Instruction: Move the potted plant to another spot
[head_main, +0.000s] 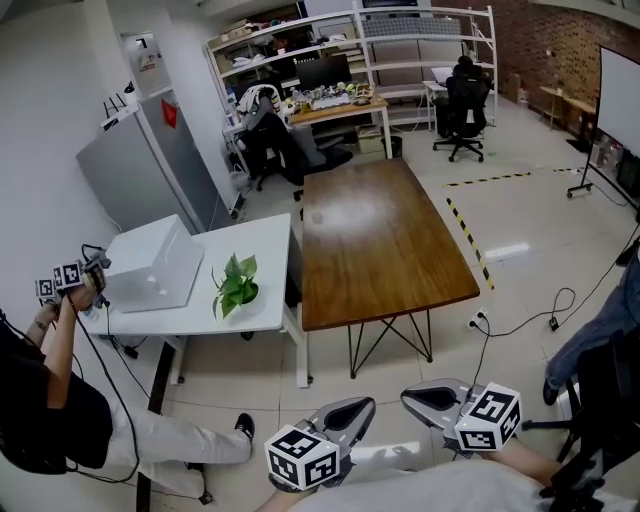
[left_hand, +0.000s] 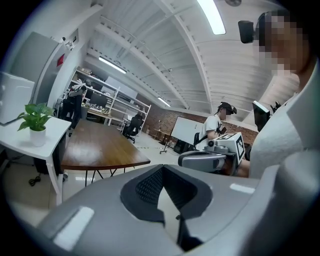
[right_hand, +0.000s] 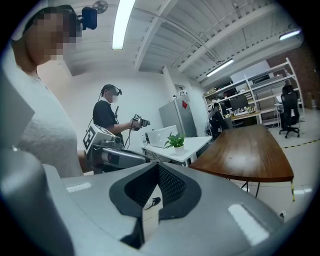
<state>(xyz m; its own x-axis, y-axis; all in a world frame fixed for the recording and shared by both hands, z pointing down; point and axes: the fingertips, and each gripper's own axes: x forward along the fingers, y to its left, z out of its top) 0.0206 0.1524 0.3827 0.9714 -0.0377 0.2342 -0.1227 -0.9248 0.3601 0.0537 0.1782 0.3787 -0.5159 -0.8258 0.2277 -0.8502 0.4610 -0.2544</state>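
Potted plant (head_main: 236, 284) stands upright on the white worktop (head_main: 268, 235), near the edge that faces the wooden worktop (head_main: 385, 245), with a white box (head_main: 150, 262) just beside it on the other side.

Left tool (head_main: 356, 410): jaws together, nothing between them. Right tool (head_main: 424, 397): jaws together, likewise empty. We hold both low and close to the body, near each other and well apart from the plant.

Judgement: this fits either the plant waiting on the white worktop for a lift or the plant already set down there as its new spot; we cannot tell which.

Handling notes, whichever holds: any grip belongs on the small white pot, not the leaves. The foliage spreads wider than the pot and would foul the jaws. Keep the pot upright when it is carried.

Room: the wooden worktop offers a broad bare surface. The two worktops meet with only a narrow gap, so the pot's edge position leaves little margin. Another person (head_main: 50, 410) works with a tool at the far corner of the white worktop; we should keep off that side. Open floor lies between us and both worktops.
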